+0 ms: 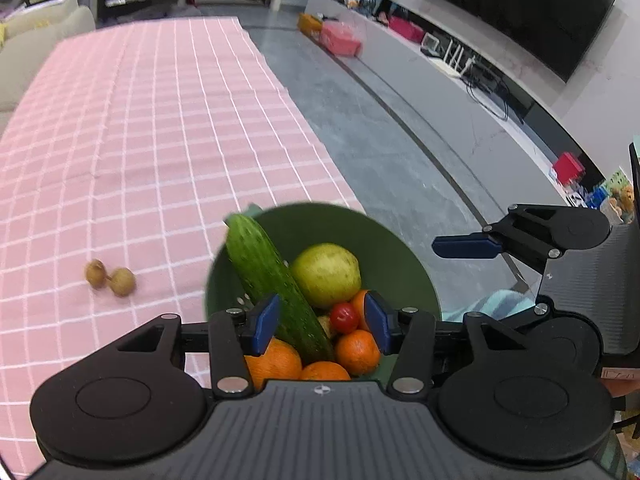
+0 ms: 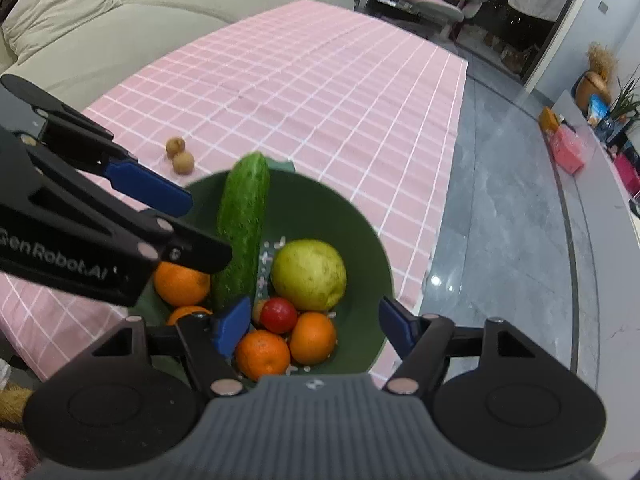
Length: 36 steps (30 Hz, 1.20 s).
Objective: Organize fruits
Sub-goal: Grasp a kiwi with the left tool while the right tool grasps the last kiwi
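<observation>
A dark green bowl (image 1: 400, 248) (image 2: 360, 232) stands near the edge of a pink checked tablecloth (image 1: 160, 120) (image 2: 320, 80). Inside it a cucumber (image 1: 260, 264) (image 2: 244, 208) leans on the rim, beside a yellow-green pear (image 1: 326, 276) (image 2: 310, 274), a small tomato (image 1: 344, 317) (image 2: 279, 315) and several oranges (image 1: 357, 351) (image 2: 262, 354). Two small brown longans (image 1: 122, 281) (image 2: 183, 163) lie on the cloth left of the bowl. My left gripper (image 1: 320, 323) hovers open over the bowl, holding nothing. My right gripper (image 2: 314, 326) is open above the oranges, also holding nothing.
The table's right edge drops to a grey floor (image 1: 380, 128) (image 2: 500, 200). A low white TV cabinet (image 1: 460, 72) runs along the far wall and a beige sofa (image 2: 100, 32) stands behind the table. A light blue cloth (image 1: 496, 304) lies right of the bowl.
</observation>
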Motion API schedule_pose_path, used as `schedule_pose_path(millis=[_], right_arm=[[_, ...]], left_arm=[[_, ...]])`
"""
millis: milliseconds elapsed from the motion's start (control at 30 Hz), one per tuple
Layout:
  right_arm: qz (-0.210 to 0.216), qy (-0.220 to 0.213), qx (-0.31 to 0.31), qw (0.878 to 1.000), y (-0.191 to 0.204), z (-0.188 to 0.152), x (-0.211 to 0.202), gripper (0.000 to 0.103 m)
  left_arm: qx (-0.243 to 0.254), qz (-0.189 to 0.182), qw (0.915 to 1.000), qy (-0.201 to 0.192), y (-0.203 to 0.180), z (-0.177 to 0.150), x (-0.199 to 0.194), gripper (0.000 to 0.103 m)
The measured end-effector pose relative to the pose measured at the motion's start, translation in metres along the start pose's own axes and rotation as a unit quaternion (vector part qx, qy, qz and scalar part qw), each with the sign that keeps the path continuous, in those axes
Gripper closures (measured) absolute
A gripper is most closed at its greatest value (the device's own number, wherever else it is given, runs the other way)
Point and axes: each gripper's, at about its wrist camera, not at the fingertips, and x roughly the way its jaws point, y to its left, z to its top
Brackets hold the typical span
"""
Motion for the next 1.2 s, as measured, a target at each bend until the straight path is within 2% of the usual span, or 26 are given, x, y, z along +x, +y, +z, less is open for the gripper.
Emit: schedule_pose_path(millis=[100, 367, 433, 500, 633, 933, 1200], right_arm=[[-0.003, -0.015, 0.001, 1.0, 0.004, 0.004, -0.01, 0.023], [0.005, -0.044, 0.02, 0.999, 0.015, 0.024, -0.023, 0.02], [0.012, -0.05, 0.027, 0.998, 0.02, 0.03, -0.023, 0.02], [0.02, -0.057, 0.03, 0.998, 0.025, 0.036, -0.025, 0.014], [0.033, -0.064, 0.017, 0.997, 0.039, 0.05, -0.018, 0.014], [0.053, -0.064, -0.016, 0.996, 0.068, 0.083, 0.013, 0.02], [0.068, -0.05, -0.057, 0.995, 0.092, 0.104, 0.049, 0.037]], left_arm=[[0.0, 0.008, 0.9998, -0.016, 0.002, 0.001, -0.015, 0.046], [-0.023, 0.033, 0.9985, -0.038, 0.025, -0.005, -0.038, 0.046], [-0.034, 0.039, 0.9978, -0.041, 0.035, -0.008, -0.041, 0.046], [-0.049, 0.046, 0.9968, -0.043, 0.047, -0.01, -0.043, 0.046], [-0.083, 0.053, 0.9939, -0.048, 0.072, -0.014, -0.046, 0.046], [-0.141, 0.068, 0.9861, -0.054, 0.121, -0.026, -0.044, 0.046], [-0.179, 0.077, 0.9798, -0.044, 0.157, -0.037, -0.03, 0.046]])
